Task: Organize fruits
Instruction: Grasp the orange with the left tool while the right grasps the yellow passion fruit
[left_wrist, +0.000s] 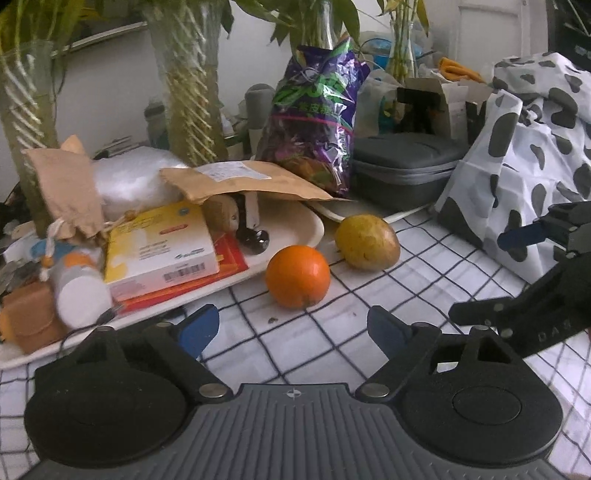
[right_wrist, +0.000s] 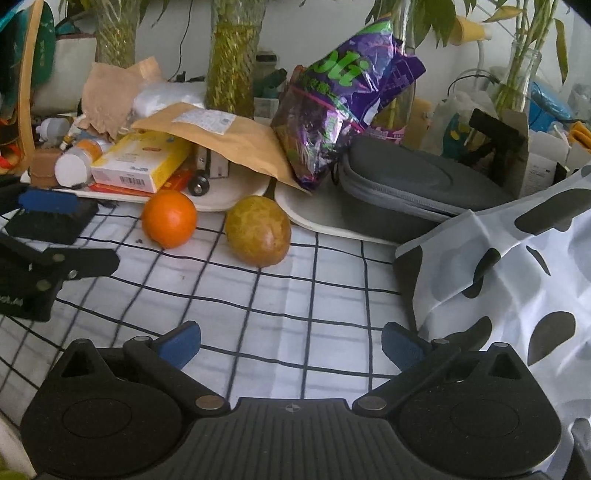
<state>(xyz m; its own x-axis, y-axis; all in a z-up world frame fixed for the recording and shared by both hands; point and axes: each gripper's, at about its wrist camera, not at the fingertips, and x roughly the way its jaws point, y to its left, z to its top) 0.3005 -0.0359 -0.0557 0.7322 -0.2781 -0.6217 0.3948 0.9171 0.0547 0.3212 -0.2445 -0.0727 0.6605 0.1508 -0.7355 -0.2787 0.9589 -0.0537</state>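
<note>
An orange (left_wrist: 297, 276) and a yellow-green mango (left_wrist: 367, 241) lie side by side on the checked tablecloth (left_wrist: 314, 343), just in front of a white tray (left_wrist: 229, 284). The orange (right_wrist: 169, 218) and the mango (right_wrist: 258, 231) also show in the right wrist view. My left gripper (left_wrist: 291, 328) is open and empty, close in front of the orange. My right gripper (right_wrist: 291, 345) is open and empty, further back from the mango. Each gripper shows at the edge of the other's view.
The tray holds a yellow box (left_wrist: 159, 251), a white bottle (left_wrist: 79, 291) and a brown envelope (left_wrist: 243, 181). A purple snack bag (left_wrist: 314, 122), a grey case (left_wrist: 406, 166) and plant vases (left_wrist: 188, 81) stand behind. A spotted cloth (right_wrist: 517, 277) lies at the right.
</note>
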